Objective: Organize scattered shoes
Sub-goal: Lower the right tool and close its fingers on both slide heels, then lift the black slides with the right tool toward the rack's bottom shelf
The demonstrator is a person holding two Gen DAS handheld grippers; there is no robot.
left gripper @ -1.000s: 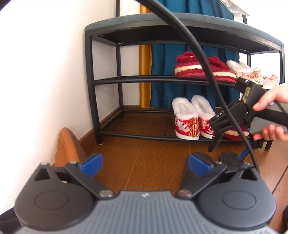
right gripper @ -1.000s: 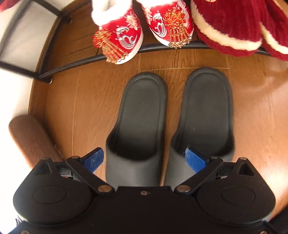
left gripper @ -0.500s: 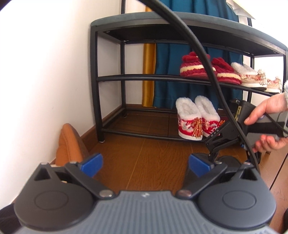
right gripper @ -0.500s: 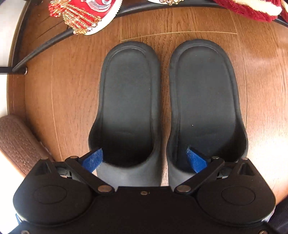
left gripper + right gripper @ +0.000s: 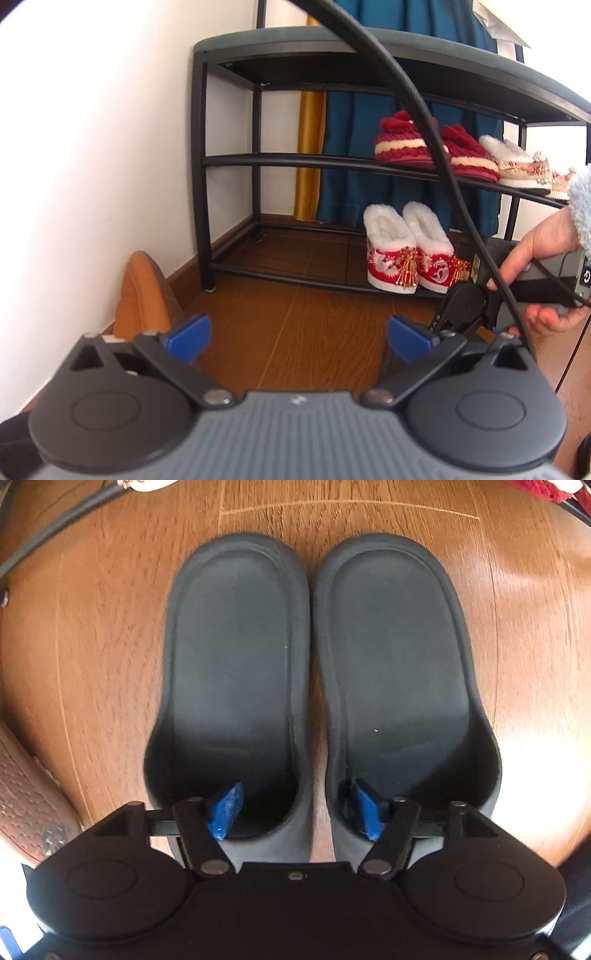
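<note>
Directly below my right gripper [image 5: 295,812] lie two black slippers [image 5: 236,672], side by side on the wooden floor [image 5: 110,627], inner edges almost touching and toe straps nearest the camera. One blue fingertip [image 5: 225,812] sits inside the opening of the left slipper and the other inside the opening of the right slipper [image 5: 395,672], so the two inner strap walls stand between the jaws; the jaws are partly drawn in, and I cannot tell whether they are pressing on the straps. At the left edge of that view is one brown textured shoe [image 5: 26,797] lying on the floor. My left gripper [image 5: 297,338] hangs above bare floor with its two blue pads wide apart and nothing between them. Ahead of it stands one black metal shoe rack [image 5: 201,166] against the white wall [image 5: 92,147]. On its middle rail I count two dark red knitted slippers [image 5: 400,147] and, further right, two pale embellished shoes [image 5: 517,166]. On the bottom level sit two red embroidered slippers [image 5: 391,254] with white fluffy lining. One tan shoe [image 5: 142,295] leans by the wall. A bare hand [image 5: 543,266] grips the right tool at the frame's right edge, and one black cable [image 5: 424,129] crosses the view
</note>
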